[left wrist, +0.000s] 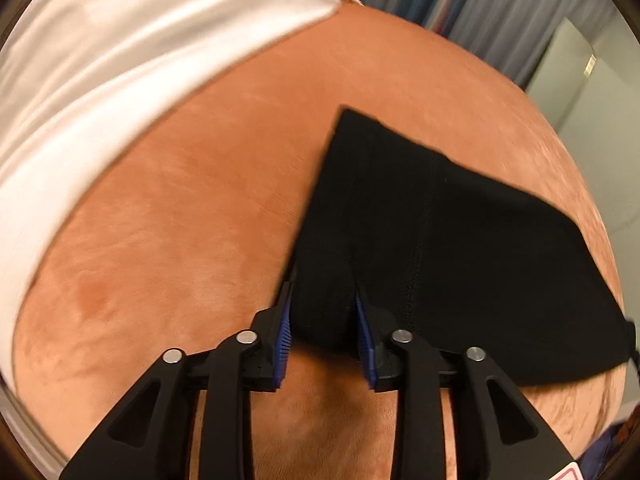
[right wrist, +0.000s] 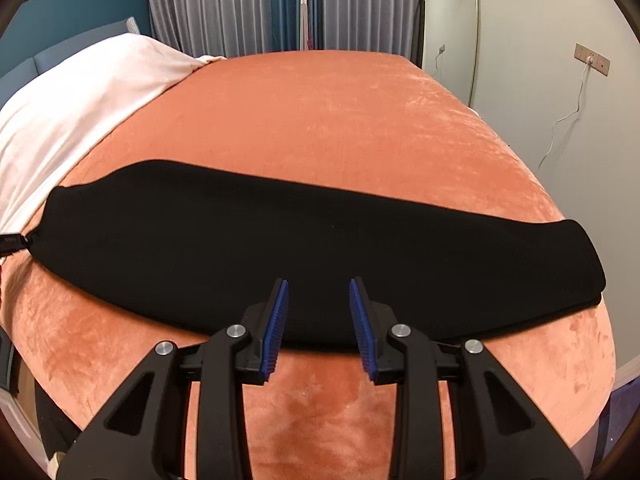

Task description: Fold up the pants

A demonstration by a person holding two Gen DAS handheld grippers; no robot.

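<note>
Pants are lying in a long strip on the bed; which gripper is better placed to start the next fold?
Probably the left gripper: the pants' end is bunched between its fingers. The right gripper hangs open over the strip's middle, gripping nothing.

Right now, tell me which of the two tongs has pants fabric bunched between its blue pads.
The left tongs: a bunched end of the black pants sits between its pads. The right tongs stand open over the pants' near edge, gap empty.

The pants [right wrist: 280,248] lie across the bed [right wrist: 360,120], with a pillow [right wrist: 80,92] behind to the left.
</note>
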